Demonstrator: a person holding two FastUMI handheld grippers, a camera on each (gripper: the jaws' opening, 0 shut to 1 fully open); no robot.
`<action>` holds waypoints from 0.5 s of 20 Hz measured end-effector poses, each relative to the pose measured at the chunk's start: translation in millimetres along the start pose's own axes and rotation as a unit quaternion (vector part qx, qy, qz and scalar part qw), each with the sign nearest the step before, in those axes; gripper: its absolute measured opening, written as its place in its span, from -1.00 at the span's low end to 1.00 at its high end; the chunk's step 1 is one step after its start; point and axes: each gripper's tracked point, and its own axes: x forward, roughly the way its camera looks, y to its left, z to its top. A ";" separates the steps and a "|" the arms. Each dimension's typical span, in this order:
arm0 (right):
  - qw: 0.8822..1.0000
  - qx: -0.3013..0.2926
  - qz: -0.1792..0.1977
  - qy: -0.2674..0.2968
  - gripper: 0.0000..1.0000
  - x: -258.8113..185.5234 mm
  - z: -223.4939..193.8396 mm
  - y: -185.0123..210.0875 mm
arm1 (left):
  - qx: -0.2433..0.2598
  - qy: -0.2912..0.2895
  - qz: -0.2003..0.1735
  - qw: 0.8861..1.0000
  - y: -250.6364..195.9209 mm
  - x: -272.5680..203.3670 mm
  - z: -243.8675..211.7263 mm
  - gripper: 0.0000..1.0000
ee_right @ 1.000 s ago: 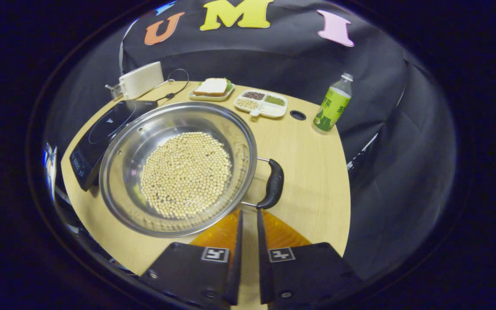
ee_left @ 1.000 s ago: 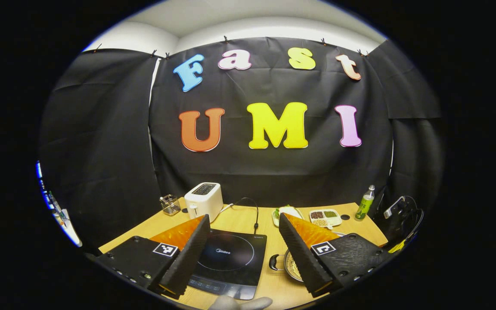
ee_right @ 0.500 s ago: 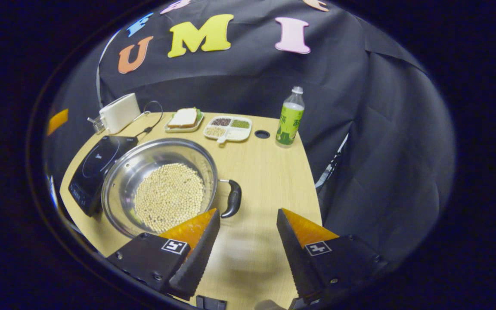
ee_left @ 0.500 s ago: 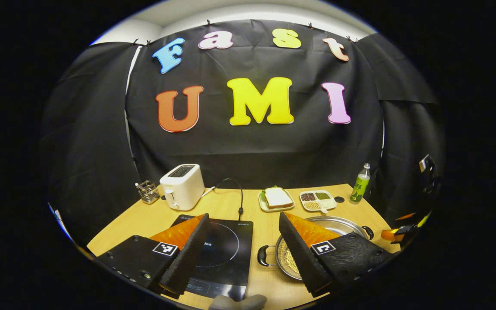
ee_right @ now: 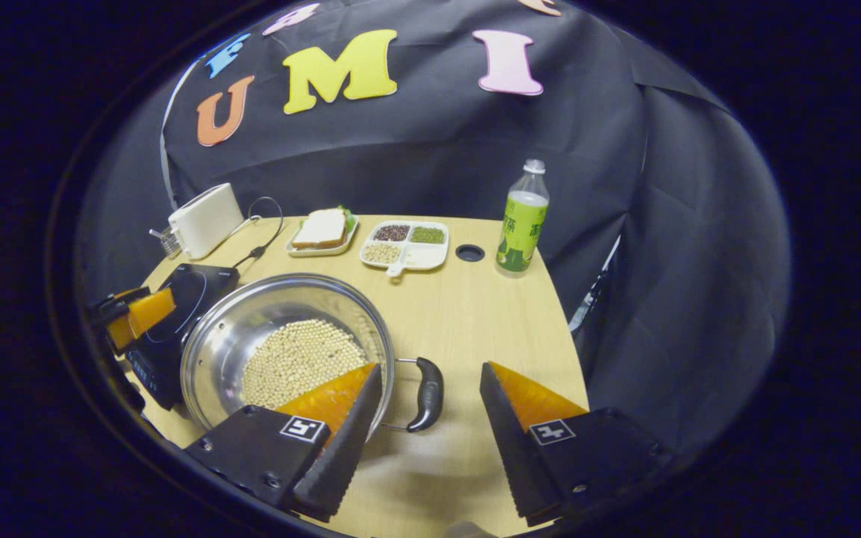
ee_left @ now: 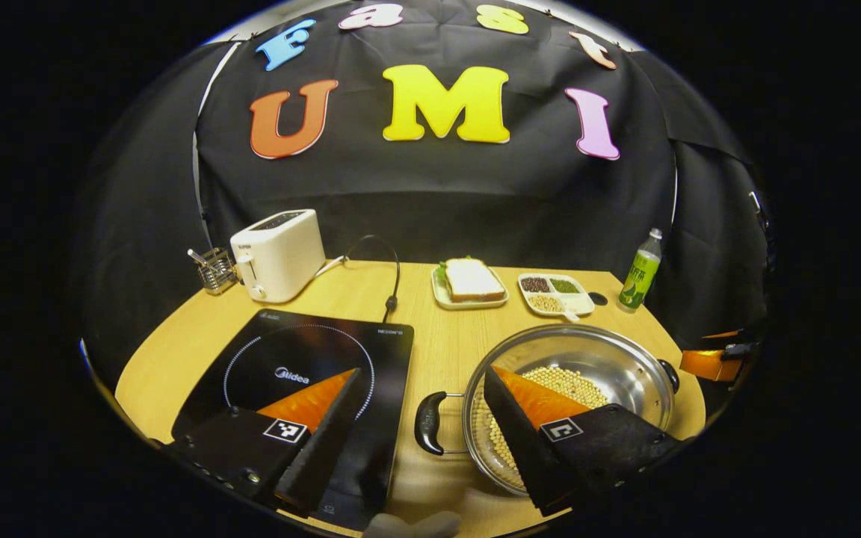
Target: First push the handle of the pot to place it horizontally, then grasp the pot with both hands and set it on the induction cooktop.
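The steel pot [ee_left: 628, 370] holds pale beans [ee_left: 572, 379] and stands on the wooden table just right of the black induction cooktop [ee_left: 281, 359]. Its two black handles point left and right. My left gripper [ee_left: 423, 373] is open, and the pot's left handle [ee_left: 428, 422] lies between its fingers, lower down. My right gripper [ee_right: 430, 368] is open too, with the right handle [ee_right: 428, 394] between its fingers. In the right gripper view the pot [ee_right: 251, 321] sits beside the cooktop [ee_right: 195, 295], and the left gripper [ee_right: 135, 315] shows at the far left.
Along the back of the table stand a white toaster [ee_left: 279, 254] with its cord, a small wire holder [ee_left: 215, 267], a sandwich plate [ee_left: 469, 282], a divided dish [ee_left: 556, 293] and a green bottle [ee_left: 641, 270]. The table's right edge [ee_right: 561, 336] runs close to the right handle.
The right gripper went from shut to open and came back in around the right handle. The left gripper moved forward and tilted down, bringing the left handle between its fingers.
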 end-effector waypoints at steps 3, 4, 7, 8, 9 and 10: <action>1.000 0.003 0.006 0.011 0.70 16.1 -6.9 7.6 | 0.006 0.019 -0.005 1.000 -7.0 11.3 -17.6 0.94; 1.000 0.002 0.008 0.015 0.69 19.3 -9.7 9.3 | 0.008 0.024 -0.005 1.000 -8.0 15.1 -23.3 0.94; 1.000 0.005 0.009 0.024 0.69 28.1 -17.1 13.3 | 0.000 0.045 -0.013 0.999 -14.0 19.1 -36.8 0.94; 1.000 0.005 0.006 0.026 0.69 30.9 -18.7 12.9 | -0.003 0.048 -0.016 0.999 -17.4 22.0 -39.0 0.95; 1.000 0.007 0.007 0.030 0.69 32.8 -21.2 13.0 | -0.004 0.053 -0.019 0.998 -20.4 21.7 -41.2 0.94; 0.999 0.010 0.009 0.033 0.76 33.9 -23.0 14.7 | -0.002 0.056 -0.020 0.998 -20.9 24.0 -43.5 0.94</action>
